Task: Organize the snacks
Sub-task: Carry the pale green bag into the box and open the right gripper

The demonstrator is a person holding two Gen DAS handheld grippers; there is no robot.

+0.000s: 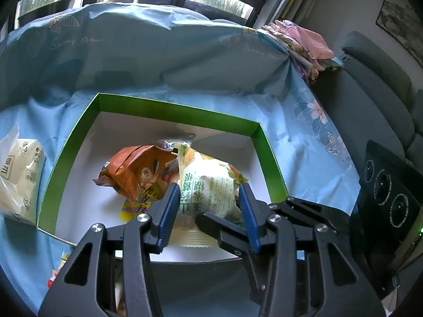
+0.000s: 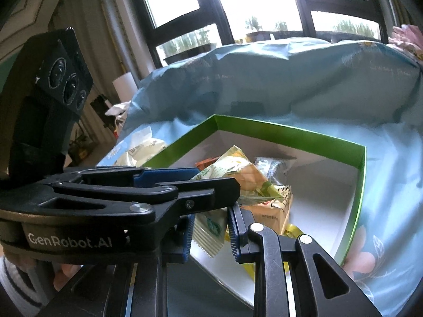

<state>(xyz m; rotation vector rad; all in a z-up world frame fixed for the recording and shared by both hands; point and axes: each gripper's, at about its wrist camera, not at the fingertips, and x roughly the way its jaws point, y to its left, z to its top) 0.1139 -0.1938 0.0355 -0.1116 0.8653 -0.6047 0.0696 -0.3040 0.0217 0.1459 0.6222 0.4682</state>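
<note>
A: Status of left hand-held gripper (image 1: 208, 188)?

B: Closed on white-and-green snack packet (image 1: 211, 174). Blue pads (image 1: 169, 206) pressed against the 2 long sides of the packet. Pointed downward into the green box (image 1: 169, 108).

A: Status of right hand-held gripper (image 2: 210, 219)?

B: Also clamped on the same white-and-green snack packet, at its crimped end, nearest the front wall of the green box. Ribbed pads on both faces of that end. Crossed by the left hand-held gripper in the right wrist view, just above.

A: Location of the packet relative to the green box?

B: Inside, over the white floor, toward the front-right part. Tilted, far end raised and aimed at the back wall. Contact with the box floor: cannot tell.

A: Other contents of the green box?

B: 1 orange packet (image 1: 132, 169), crumpled, inside and left of the held packet, touching it. 1 yellow packet (image 1: 129, 211) inside, partly under the orange one, near the front wall. 1 silver-grey packet (image 1: 171, 142) inside, behind the other 2, toward the back wall. Print too small to read.

A: Items outside the green box?

B: 1 pale tissue pack (image 1: 18, 174), outside the left wall, just beside it. Blue floral sheet (image 1: 132, 52) under and around the green box, rising in a fold behind the back wall.
</note>
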